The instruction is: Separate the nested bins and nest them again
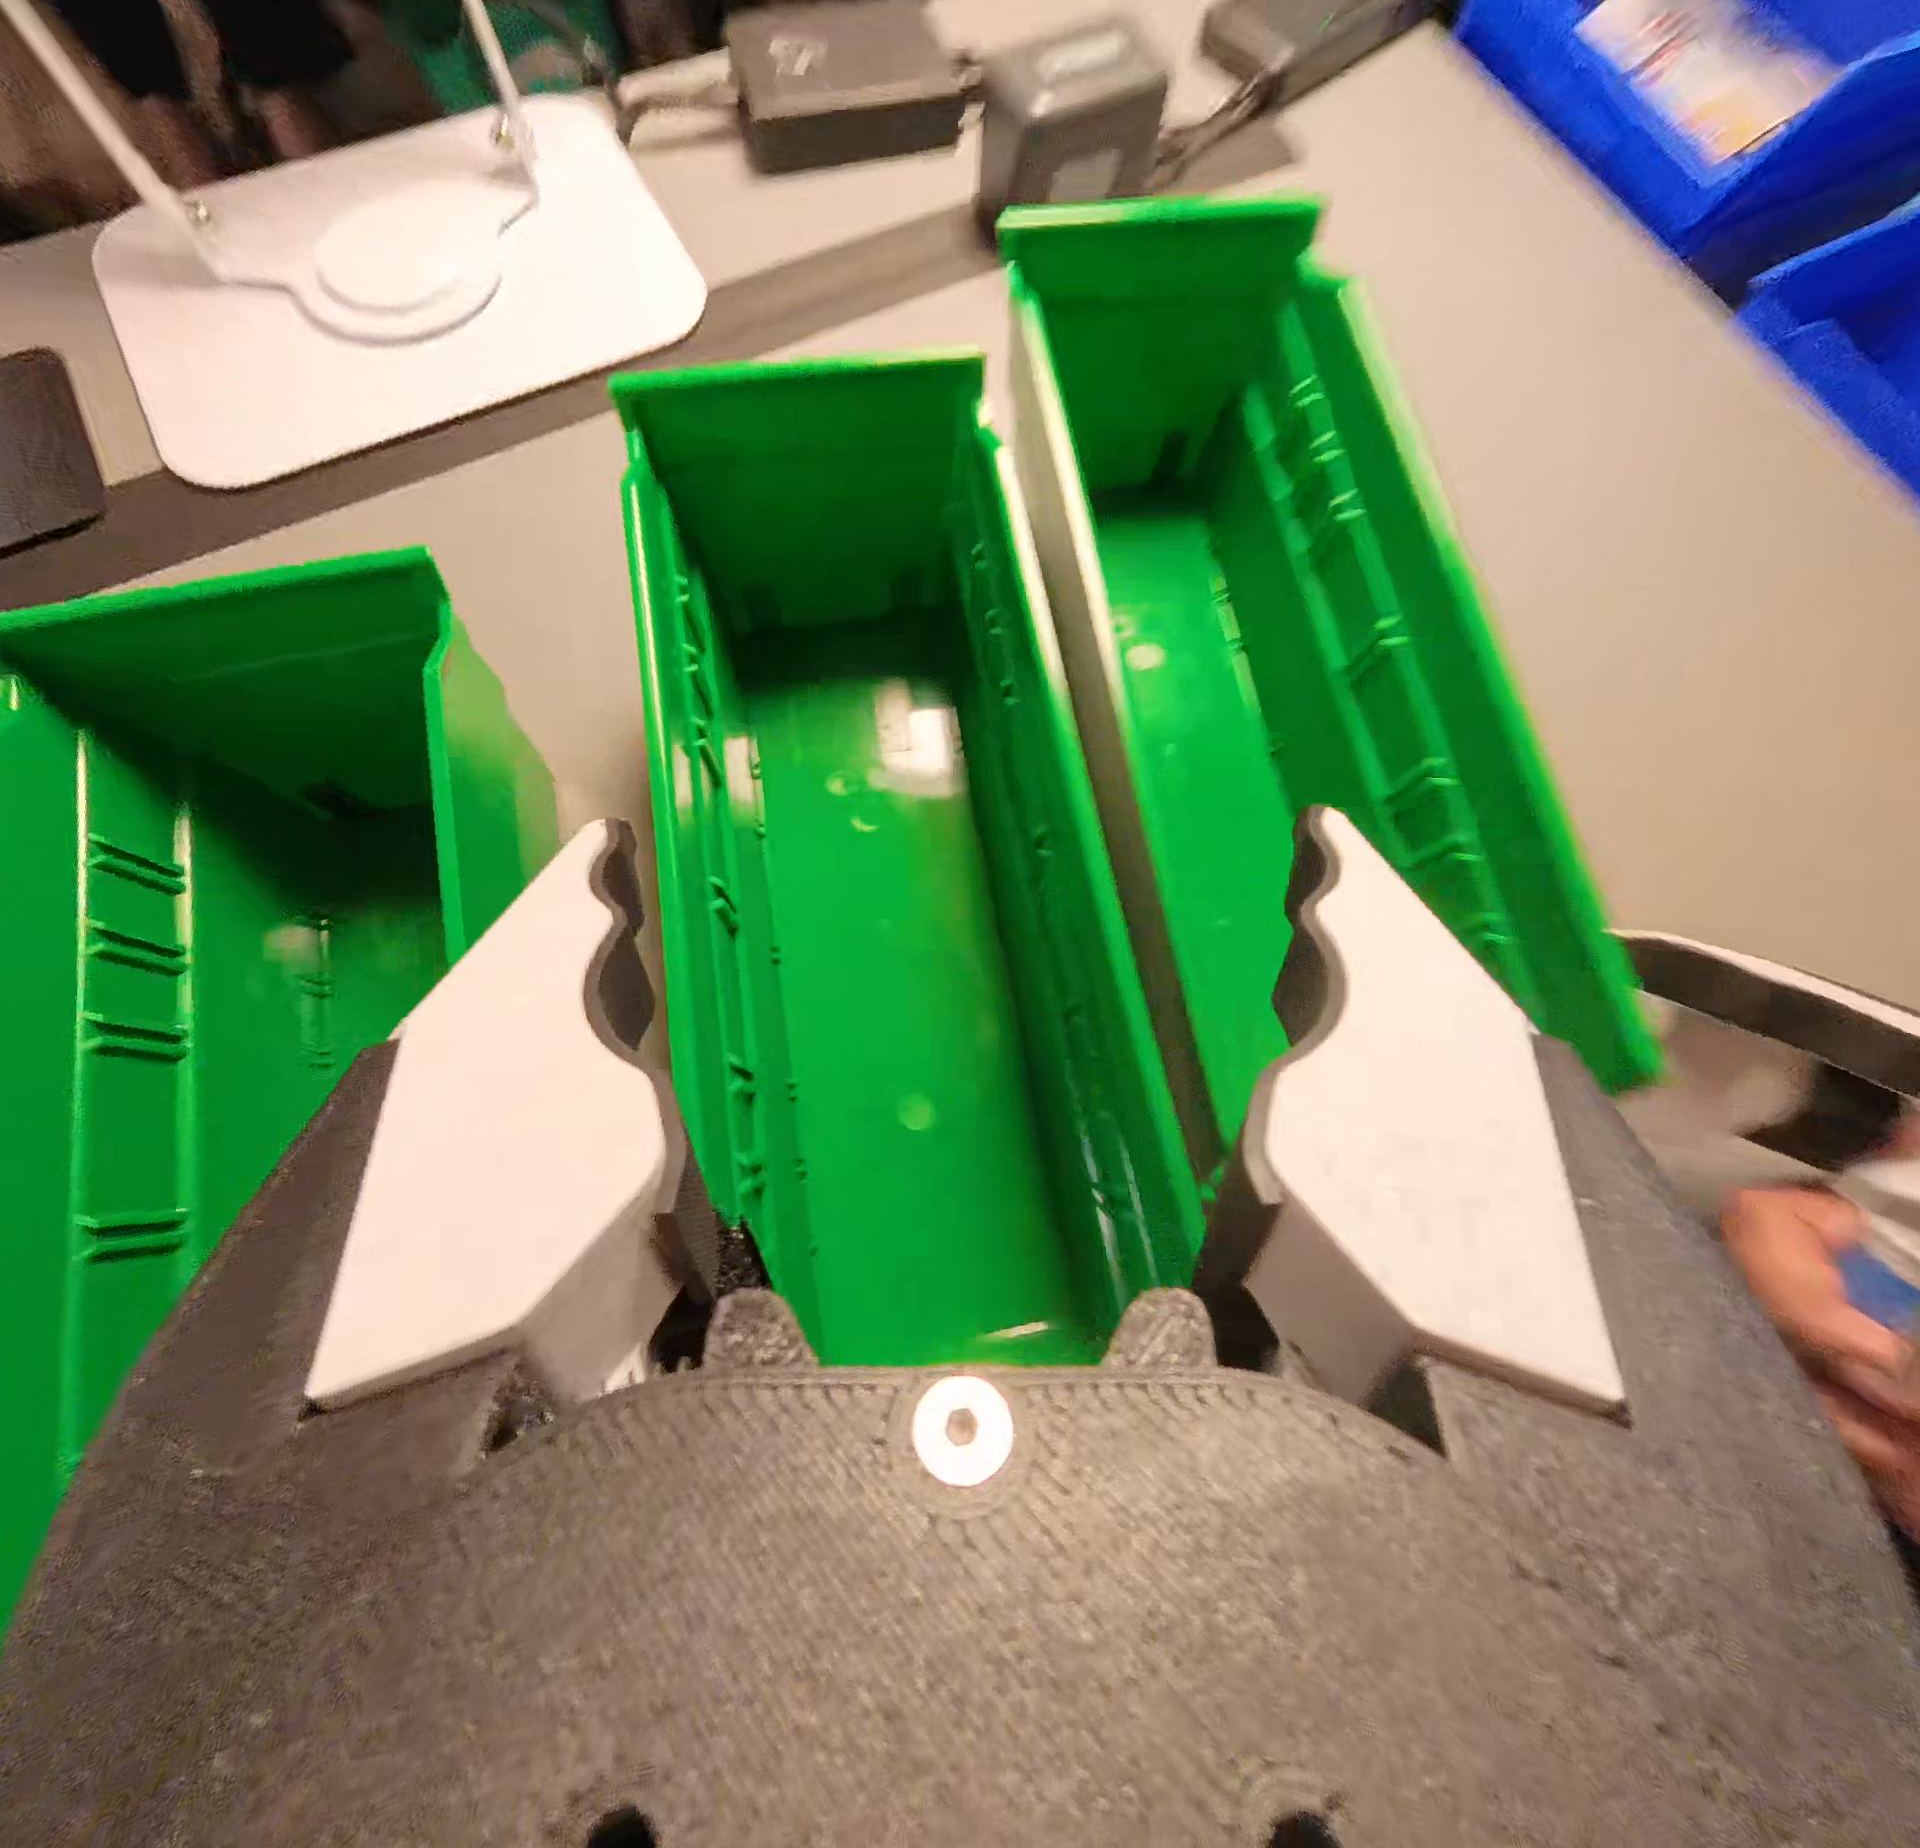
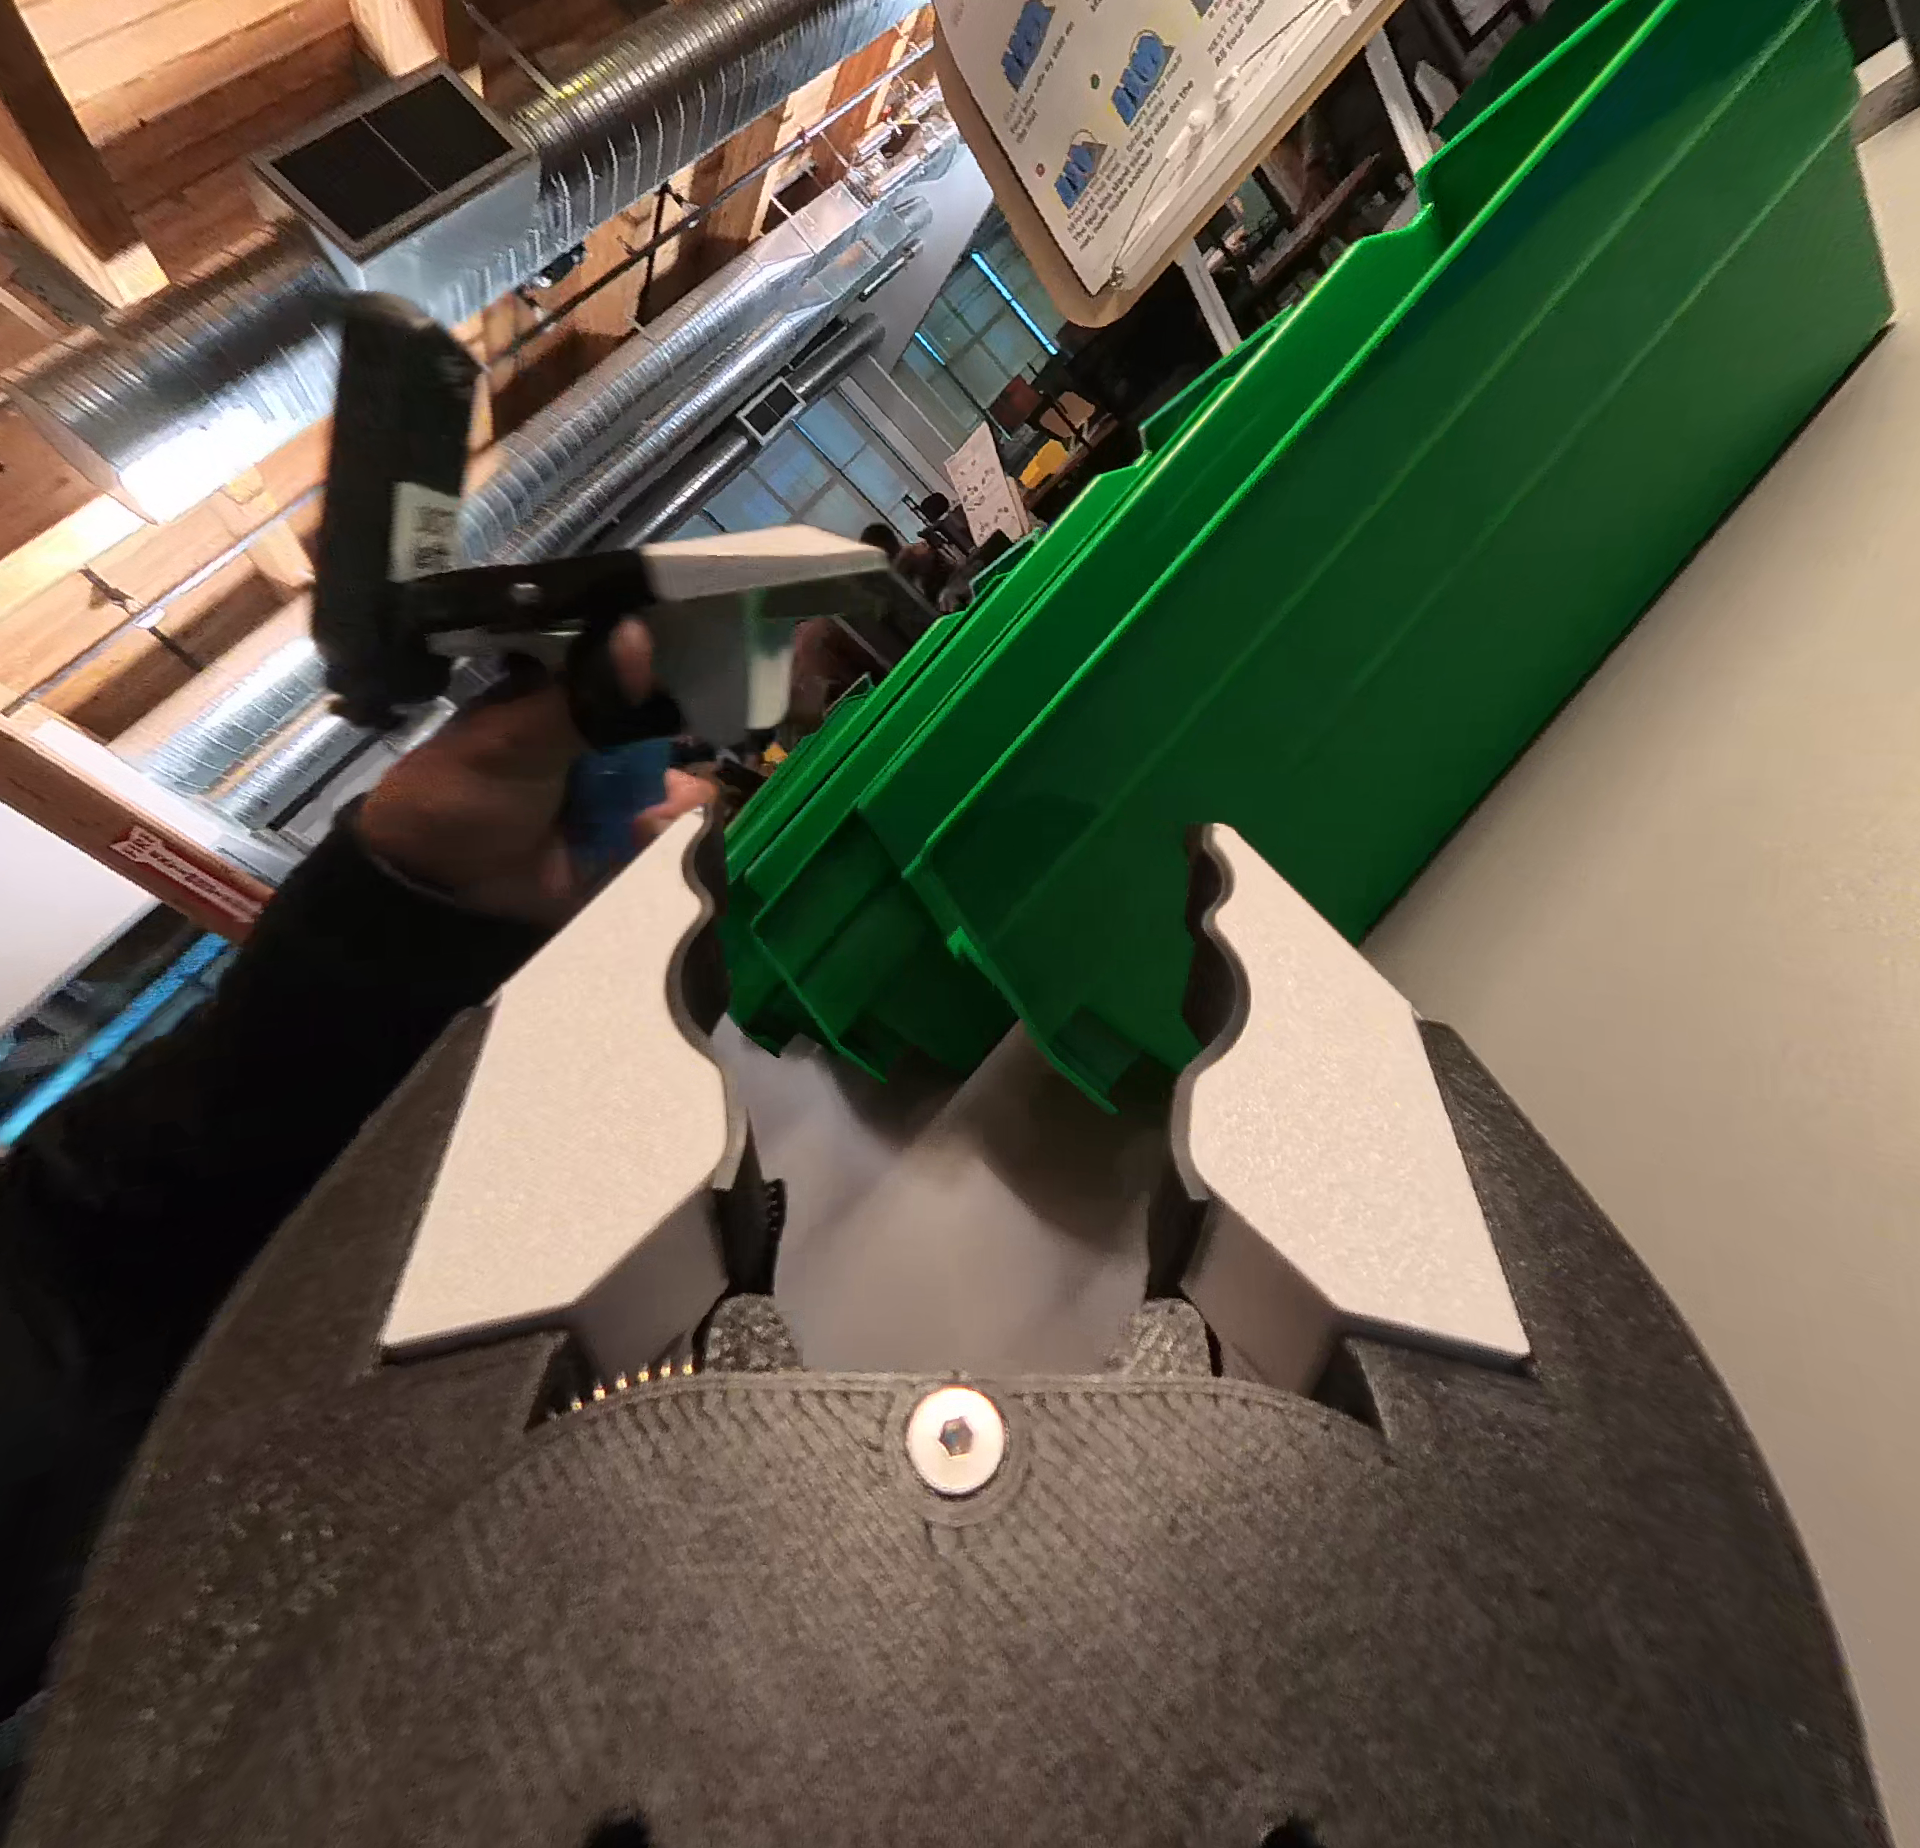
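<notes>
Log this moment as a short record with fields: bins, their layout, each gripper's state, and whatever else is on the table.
bins: three green bins, left, middle, right, all empty
layout: separated, side by side on the grey table
left gripper: fingers wide open over the middle bin, holding nothing
right gripper: fingers open at the bins' near ends, not pressing on them
other items: white stand base, blue bins, black boxes

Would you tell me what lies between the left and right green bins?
A third green bin, standing open between the left bin and right bin, in the left wrist view.
</notes>
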`<state>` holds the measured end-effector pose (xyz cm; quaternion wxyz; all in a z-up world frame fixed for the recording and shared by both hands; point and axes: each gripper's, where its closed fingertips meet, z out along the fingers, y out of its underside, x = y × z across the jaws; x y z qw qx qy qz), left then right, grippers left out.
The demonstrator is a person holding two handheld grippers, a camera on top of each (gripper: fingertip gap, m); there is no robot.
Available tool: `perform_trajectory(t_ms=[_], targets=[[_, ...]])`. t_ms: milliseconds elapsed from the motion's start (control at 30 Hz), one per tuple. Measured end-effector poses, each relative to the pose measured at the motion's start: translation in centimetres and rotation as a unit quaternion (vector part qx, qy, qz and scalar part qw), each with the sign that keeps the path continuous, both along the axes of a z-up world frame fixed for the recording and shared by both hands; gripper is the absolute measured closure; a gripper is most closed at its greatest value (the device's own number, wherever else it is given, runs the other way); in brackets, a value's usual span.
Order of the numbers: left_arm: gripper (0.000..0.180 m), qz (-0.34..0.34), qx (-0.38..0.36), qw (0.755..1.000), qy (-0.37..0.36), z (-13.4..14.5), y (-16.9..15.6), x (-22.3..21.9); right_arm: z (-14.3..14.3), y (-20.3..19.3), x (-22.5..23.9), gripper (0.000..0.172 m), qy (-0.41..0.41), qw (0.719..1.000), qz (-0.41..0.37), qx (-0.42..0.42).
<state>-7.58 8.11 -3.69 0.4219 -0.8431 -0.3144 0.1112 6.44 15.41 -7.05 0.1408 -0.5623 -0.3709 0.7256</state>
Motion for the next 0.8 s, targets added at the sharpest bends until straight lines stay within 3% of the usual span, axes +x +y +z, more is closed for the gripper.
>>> perform_trajectory(t_ms=[100, 200, 300, 367, 500, 567, 733, 800], targets=[[0.058, -0.020, 0.082, 0.996, -0.001, 2.6, -3.3, 2.6, -0.4, 0.5, 0.0, 0.082, -0.012, 0.999, -0.015, 0.031], [0.065, -0.017, 0.138, 0.990, 0.028, 2.6, -9.0, 4.4, -0.9, 0.5, 0.0, 0.082, -0.023, 0.997, -0.023, 0.070], [0.073, 0.002, 0.160, 0.985, 0.072, 0.3, -15.2, 6.0, -1.6, -0.7, -0.4, 0.081, -0.040, 0.991, -0.013, 0.124], [0.074, 0.025, 0.172, 0.981, 0.085, -1.7, -18.7, 6.6, -2.4, -1.7, -0.7, 0.071, -0.060, 0.983, -0.009, 0.173], [0.082, 0.055, 0.194, 0.976, 0.075, -5.2, -23.7, 6.0, -3.8, -1.1, -1.6, 0.067, -0.111, 0.973, -0.034, 0.202], [0.086, 0.066, 0.209, 0.974, 0.064, -6.3, -25.2, 5.2, -4.4, -0.4, -2.0, 0.082, -0.137, 0.966, -0.056, 0.213], [0.093, 0.045, 0.277, 0.960, 0.021, -5.8, -25.8, 4.6, -4.6, 1.9, -1.4, 0.148, -0.161, 0.949, -0.134, 0.236], [0.094, 0.032, 0.286, 0.958, 0.004, -6.0, -25.6, 4.6, -4.7, 4.0, -0.3, 0.158, -0.181, 0.927, -0.186, 0.270]])
